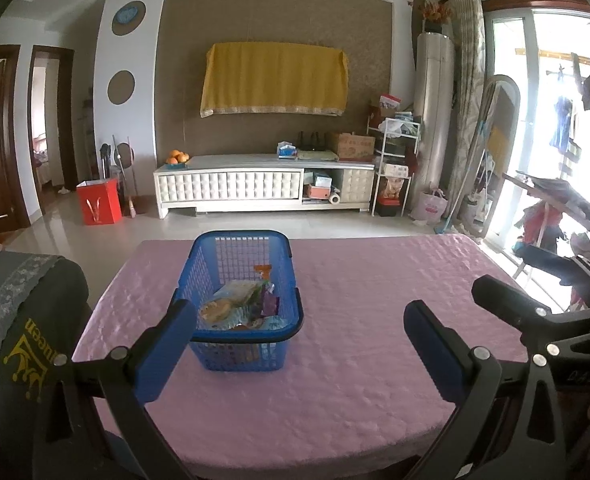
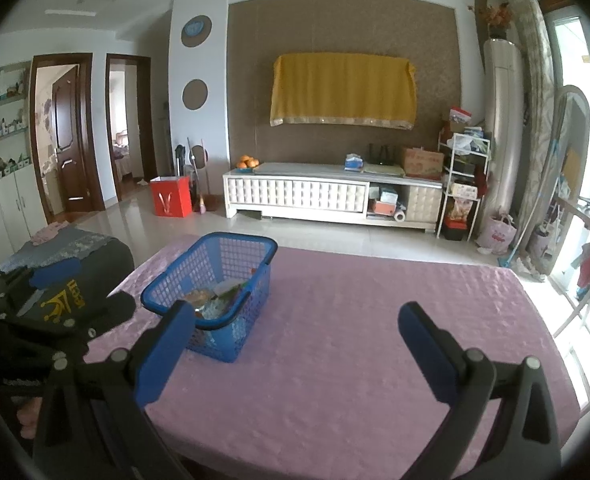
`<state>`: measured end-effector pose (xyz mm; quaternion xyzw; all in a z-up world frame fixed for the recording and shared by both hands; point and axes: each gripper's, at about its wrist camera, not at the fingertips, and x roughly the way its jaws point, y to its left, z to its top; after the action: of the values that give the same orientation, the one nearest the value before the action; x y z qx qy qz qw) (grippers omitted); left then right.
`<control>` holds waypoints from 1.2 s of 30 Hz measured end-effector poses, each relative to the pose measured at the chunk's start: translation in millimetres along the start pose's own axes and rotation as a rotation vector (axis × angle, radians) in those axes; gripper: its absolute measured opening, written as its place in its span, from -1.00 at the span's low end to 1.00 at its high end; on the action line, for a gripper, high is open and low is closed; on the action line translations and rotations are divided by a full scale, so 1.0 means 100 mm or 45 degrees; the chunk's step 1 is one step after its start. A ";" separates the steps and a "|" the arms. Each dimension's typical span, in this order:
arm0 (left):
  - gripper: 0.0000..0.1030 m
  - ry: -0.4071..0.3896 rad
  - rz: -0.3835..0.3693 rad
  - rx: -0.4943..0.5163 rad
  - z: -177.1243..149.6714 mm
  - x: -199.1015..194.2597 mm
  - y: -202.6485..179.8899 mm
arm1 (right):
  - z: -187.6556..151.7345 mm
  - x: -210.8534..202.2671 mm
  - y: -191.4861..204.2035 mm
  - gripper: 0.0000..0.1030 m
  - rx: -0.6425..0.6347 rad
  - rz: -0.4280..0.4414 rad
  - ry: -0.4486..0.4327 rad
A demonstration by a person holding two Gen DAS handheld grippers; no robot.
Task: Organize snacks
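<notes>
Left gripper (image 1: 299, 344): spread wide, blue pads far apart, nothing between them; it hangs above the near half of the table, pointing toward 12 o'clock.
Left gripper's fingers (image 1: 167, 352): the left-side pad overlaps the near-left corner of the basket in this view; whether it touches cannot be told.
Right gripper (image 2: 295, 344): also spread wide and empty-handed, over the bare cloth at 6 o'clock of the table.
Right gripper seen from the left camera (image 1: 535, 320): black frame at 3 o'clock, beside the left one.
Basket (image 1: 291, 276): blue plastic mesh, upright on the table, at 11 o'clock from the left gripper's midpoint; in the right view (image 2: 163, 292) it sits at 10 o'clock.
Snacks (image 1: 239, 304): several packets piled inside the basket, on its floor; individual kinds are hard to make out.
Table (image 1: 375, 288): covered by a pink quilted cloth.
Chair back (image 1: 27, 320): at 9 o'clock, draped in dark fabric with a yellow crown print.
Cabinet (image 1: 231, 188): low white unit against the far wall at 12 o'clock, oranges (image 1: 177, 157) on its left end.
Yellow cloth (image 1: 275, 78): hangs on the wall above the cabinet.
</notes>
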<state>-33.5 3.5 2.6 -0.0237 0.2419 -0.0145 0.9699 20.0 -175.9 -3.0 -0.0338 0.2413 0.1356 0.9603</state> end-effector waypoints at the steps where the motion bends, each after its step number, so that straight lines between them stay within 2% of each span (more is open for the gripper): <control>1: 0.99 0.002 -0.001 0.000 -0.01 0.00 0.00 | 0.00 -0.01 0.01 1.00 -0.003 -0.004 -0.001; 20: 0.99 0.022 -0.037 -0.014 -0.06 -0.02 0.01 | -0.02 -0.02 0.01 1.00 0.008 -0.016 0.016; 36: 0.99 0.018 -0.018 -0.005 -0.08 -0.09 0.00 | -0.01 -0.02 0.03 1.00 0.020 0.011 0.017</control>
<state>-45.3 4.0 0.2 -0.0272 0.2487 -0.0209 0.9680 17.0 -174.1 -3.1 -0.0262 0.2487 0.1377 0.9584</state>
